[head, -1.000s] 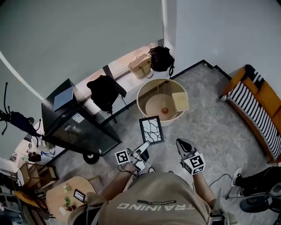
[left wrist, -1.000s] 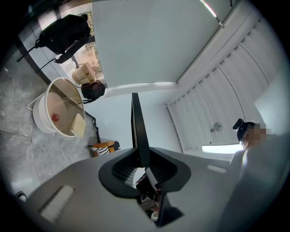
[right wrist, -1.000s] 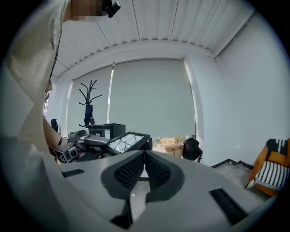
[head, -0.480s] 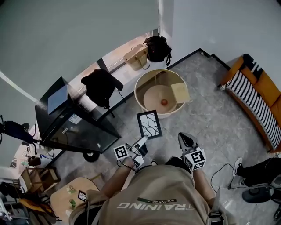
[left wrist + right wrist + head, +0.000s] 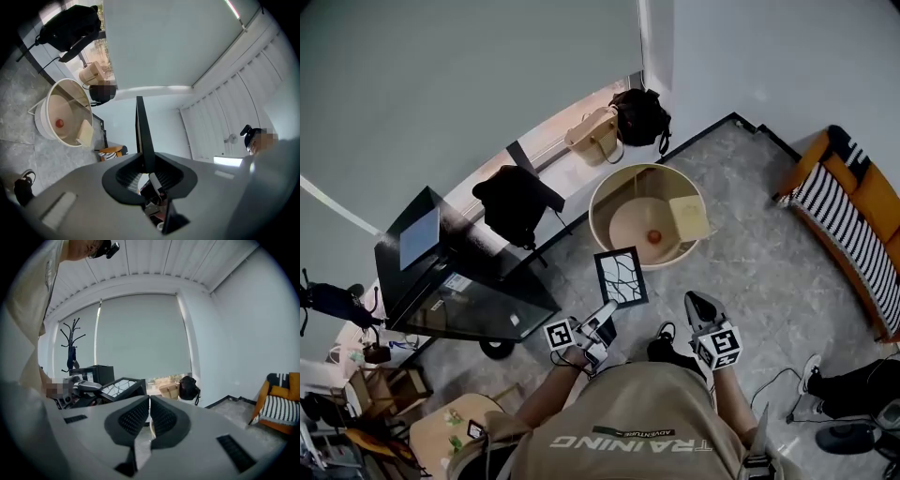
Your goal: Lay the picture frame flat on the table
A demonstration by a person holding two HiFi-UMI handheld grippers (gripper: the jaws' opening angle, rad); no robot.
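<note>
The picture frame [image 5: 621, 277], black-edged with a white cracked-line print, hangs in the air over the floor, short of the round beige table [image 5: 602, 199]. My left gripper [image 5: 606, 319] is shut on the frame's lower edge. In the left gripper view the frame [image 5: 140, 126] shows edge-on, rising from between the jaws of the left gripper [image 5: 146, 165]. My right gripper [image 5: 697, 310] is shut with nothing in it, to the right of the frame. The right gripper view shows its pads closed together at the right gripper [image 5: 150, 405], with the frame [image 5: 123, 386] off to the left.
A red ball [image 5: 653, 236] and a beige block [image 5: 689, 217] lie on the round table. A black cabinet on wheels [image 5: 455, 281] stands left. Bags [image 5: 639, 117] line the window ledge. An orange striped sofa [image 5: 853, 211] is at the right, and a small wooden table [image 5: 450, 427] at lower left.
The head view has shifted a little. The left gripper still holds the frame in about the same place. A dark shoe now shows between the two grippers.
</note>
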